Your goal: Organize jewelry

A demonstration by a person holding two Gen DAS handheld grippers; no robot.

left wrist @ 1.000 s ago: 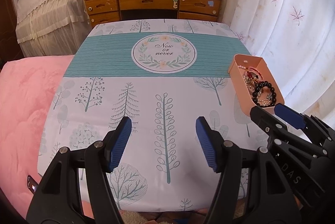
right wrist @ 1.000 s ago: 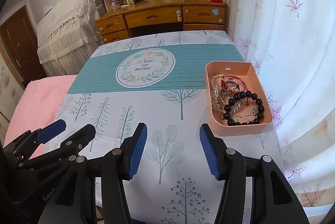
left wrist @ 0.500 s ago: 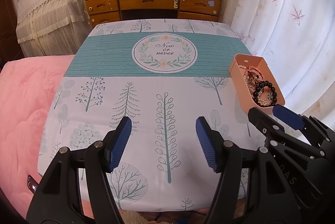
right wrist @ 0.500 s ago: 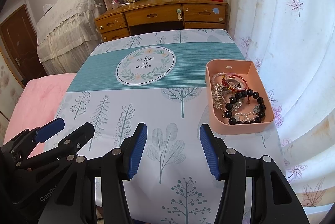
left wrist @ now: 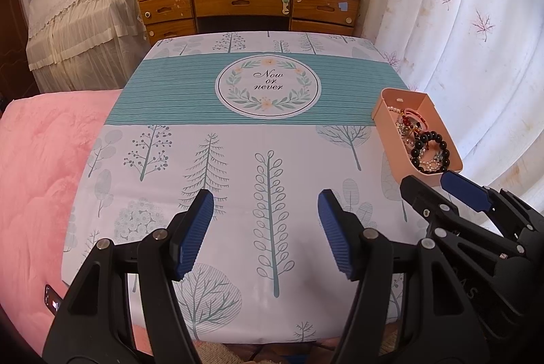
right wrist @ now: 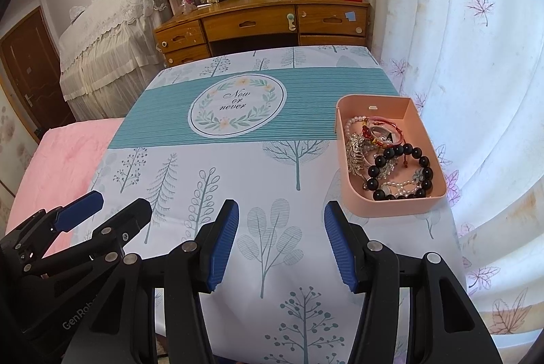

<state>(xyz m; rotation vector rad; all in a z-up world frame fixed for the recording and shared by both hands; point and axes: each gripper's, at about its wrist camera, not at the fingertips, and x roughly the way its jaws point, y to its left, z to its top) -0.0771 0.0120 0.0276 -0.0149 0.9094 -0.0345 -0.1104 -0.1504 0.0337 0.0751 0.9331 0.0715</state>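
A pink tray (right wrist: 350, 190) stands at the table's right edge, also in the left wrist view (left wrist: 386, 129). It holds a black bead bracelet (right wrist: 401, 173), a pearl strand (right wrist: 352, 126), a red cord bracelet (right wrist: 384, 131) and a silver brooch (right wrist: 357, 156). My left gripper (left wrist: 265, 231) is open and empty over the table's near edge, left of the tray. My right gripper (right wrist: 280, 243) is open and empty, near and slightly left of the tray. Each gripper shows in the other's view, the right one (left wrist: 438, 190) and the left one (right wrist: 105, 211).
The table carries a tree-print cloth (right wrist: 272, 166) with a teal band. A pink blanket (left wrist: 37, 166) lies to the left with a small dark device (left wrist: 52, 299) on it. A wooden desk (left wrist: 251, 6) stands behind. A white curtain (right wrist: 476, 92) hangs close on the right.
Both grippers stay open and nearly still. The right wrist view has shifted slightly, with the tray a little lower in its frame.
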